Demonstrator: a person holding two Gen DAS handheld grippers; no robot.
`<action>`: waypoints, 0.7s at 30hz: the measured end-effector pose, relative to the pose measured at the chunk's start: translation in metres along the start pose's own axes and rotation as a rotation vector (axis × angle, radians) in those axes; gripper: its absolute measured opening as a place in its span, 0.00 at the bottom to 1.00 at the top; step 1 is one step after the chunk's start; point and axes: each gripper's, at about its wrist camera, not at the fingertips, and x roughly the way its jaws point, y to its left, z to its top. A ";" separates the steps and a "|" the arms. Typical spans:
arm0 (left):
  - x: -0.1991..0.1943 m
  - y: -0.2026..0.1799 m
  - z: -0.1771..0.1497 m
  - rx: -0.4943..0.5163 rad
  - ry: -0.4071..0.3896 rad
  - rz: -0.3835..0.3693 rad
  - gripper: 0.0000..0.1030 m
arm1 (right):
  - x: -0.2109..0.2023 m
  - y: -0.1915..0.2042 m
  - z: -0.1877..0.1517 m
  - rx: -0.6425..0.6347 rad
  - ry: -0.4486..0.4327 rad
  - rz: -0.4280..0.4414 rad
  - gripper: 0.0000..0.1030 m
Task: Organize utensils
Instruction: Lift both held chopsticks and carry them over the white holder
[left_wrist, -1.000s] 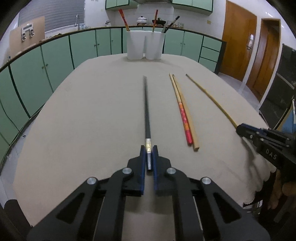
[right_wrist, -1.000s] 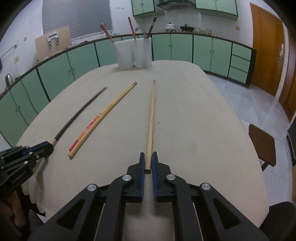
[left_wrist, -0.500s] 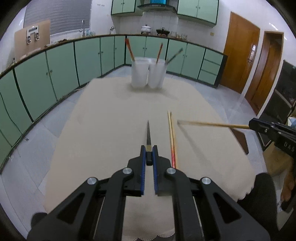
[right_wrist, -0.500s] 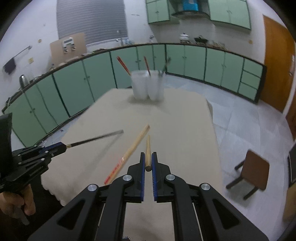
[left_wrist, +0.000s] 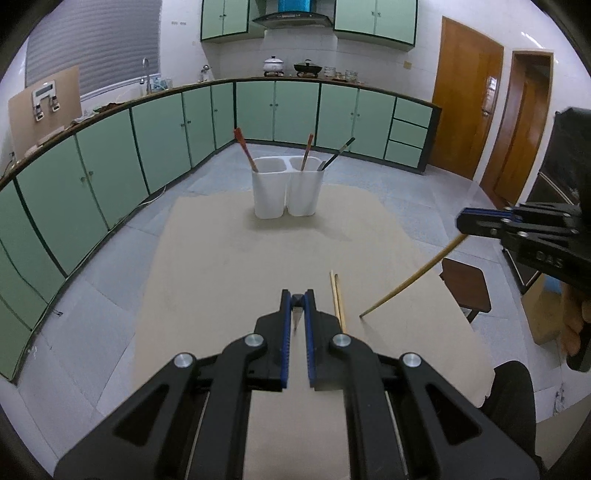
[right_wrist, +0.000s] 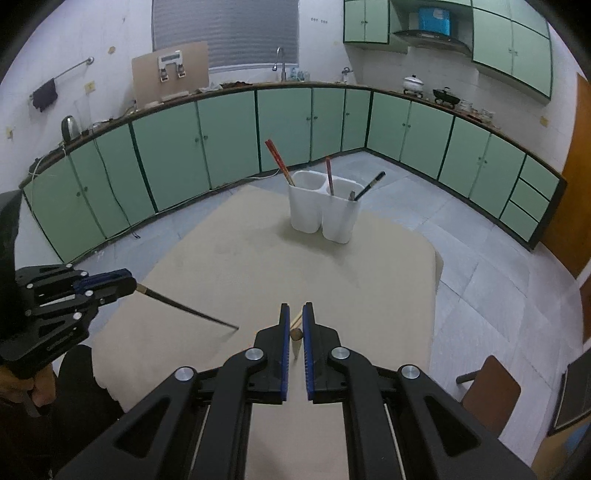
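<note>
My left gripper (left_wrist: 297, 297) is shut on a black chopstick (right_wrist: 184, 309), held high above the table with its tip hanging down. My right gripper (right_wrist: 294, 314) is shut on a long wooden chopstick (left_wrist: 410, 277), also lifted and tilted tip down. A white two-compartment holder (left_wrist: 286, 191) stands at the table's far end with a red chopstick, a brown one and a black one in it. Two chopsticks, one wooden and one red-patterned (left_wrist: 338, 299), lie on the beige tablecloth (left_wrist: 229, 266) just right of my left gripper.
Green kitchen cabinets (left_wrist: 159, 136) run along the walls behind the table. A brown stool (left_wrist: 467, 290) stands on the floor to the table's right. Wooden doors (left_wrist: 465, 96) are at the right.
Both grippers have risen well above the table, each lifting its chopstick off the cloth. The chopsticks have swung from lying flat to hanging tip down.
</note>
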 end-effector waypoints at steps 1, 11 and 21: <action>0.001 0.000 0.004 0.007 -0.001 0.003 0.06 | 0.002 -0.001 0.005 0.000 0.004 0.004 0.07; 0.015 0.001 0.033 0.051 0.029 -0.018 0.06 | 0.027 -0.023 0.041 0.028 0.073 0.054 0.06; 0.024 0.009 0.062 0.053 0.065 -0.045 0.06 | 0.026 -0.035 0.069 0.046 0.085 0.062 0.06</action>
